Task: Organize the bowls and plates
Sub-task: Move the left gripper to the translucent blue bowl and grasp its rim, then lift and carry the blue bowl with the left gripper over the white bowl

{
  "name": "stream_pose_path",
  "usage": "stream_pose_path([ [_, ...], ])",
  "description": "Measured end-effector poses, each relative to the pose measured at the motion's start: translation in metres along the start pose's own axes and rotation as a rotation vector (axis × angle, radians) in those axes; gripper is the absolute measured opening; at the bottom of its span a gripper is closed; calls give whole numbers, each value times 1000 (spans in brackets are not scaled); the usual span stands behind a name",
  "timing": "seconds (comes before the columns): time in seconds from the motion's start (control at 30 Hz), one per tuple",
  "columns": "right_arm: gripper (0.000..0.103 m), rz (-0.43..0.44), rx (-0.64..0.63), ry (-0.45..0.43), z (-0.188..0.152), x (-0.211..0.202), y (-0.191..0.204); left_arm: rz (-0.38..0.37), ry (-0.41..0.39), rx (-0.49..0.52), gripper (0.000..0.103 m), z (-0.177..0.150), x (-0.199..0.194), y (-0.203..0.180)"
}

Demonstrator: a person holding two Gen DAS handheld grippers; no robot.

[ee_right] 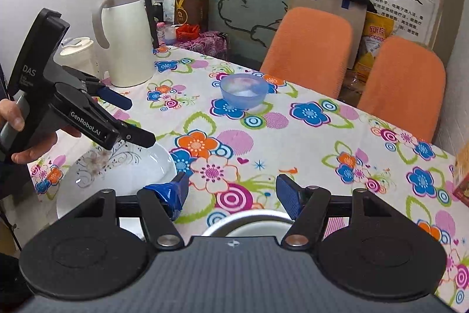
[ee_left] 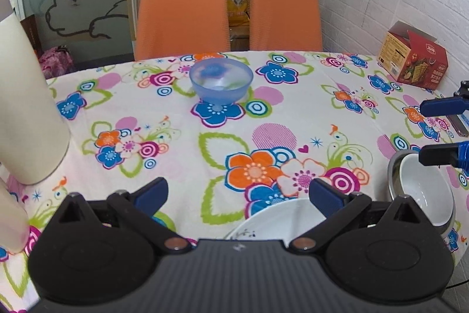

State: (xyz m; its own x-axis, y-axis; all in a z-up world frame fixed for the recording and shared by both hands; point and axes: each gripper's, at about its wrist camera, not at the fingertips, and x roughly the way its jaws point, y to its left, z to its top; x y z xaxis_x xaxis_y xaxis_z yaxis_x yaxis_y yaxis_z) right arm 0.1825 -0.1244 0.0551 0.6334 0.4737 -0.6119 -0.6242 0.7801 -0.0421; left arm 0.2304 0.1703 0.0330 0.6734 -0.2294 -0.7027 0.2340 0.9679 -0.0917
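Both your grippers, left gripper (ee_left: 237,192) and right gripper (ee_right: 231,189), have fingers spread, holding nothing. The white bowl (ee_left: 425,189) already nests in the steel bowl (ee_left: 394,166) at 4 o'clock; the white plate (ee_right: 123,169) and the blue bowl (ee_left: 221,81) at 12 o'clock remain unstacked.

Losing most of the white plate (ee_left: 269,220) behind the left gripper (ee_left: 237,195) body. Hiding nearly all of the metal bowl (ee_right: 249,217) under the right gripper (ee_right: 233,191). Getting cropped at the right edge: the red box (ee_right: 461,175).
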Motion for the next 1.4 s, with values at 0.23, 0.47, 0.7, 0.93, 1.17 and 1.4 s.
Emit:
stream_pose_path([
  [0.23, 52, 9, -82, 16, 49, 29, 10, 10, -2, -19, 101, 24, 19, 30],
  [0.47, 52, 33, -181, 45, 89, 78, 13, 30, 0, -58, 101, 64, 63, 55],
  [0.7, 52, 32, -215, 103, 112, 153, -9, -9, 13, -177, 101, 114, 130, 77],
  [0.93, 52, 79, -107, 149, 104, 197, -41, -31, 48, -194, 101, 136, 180, 81],
  [1.17, 52, 98, -117, 173, 95, 220, -44, -38, 77, -187, 101, 135, 205, 84],
  [1.4, 52, 102, -132, 151, 97, 229, -43, -41, 85, -171, 101, 137, 216, 79],
])
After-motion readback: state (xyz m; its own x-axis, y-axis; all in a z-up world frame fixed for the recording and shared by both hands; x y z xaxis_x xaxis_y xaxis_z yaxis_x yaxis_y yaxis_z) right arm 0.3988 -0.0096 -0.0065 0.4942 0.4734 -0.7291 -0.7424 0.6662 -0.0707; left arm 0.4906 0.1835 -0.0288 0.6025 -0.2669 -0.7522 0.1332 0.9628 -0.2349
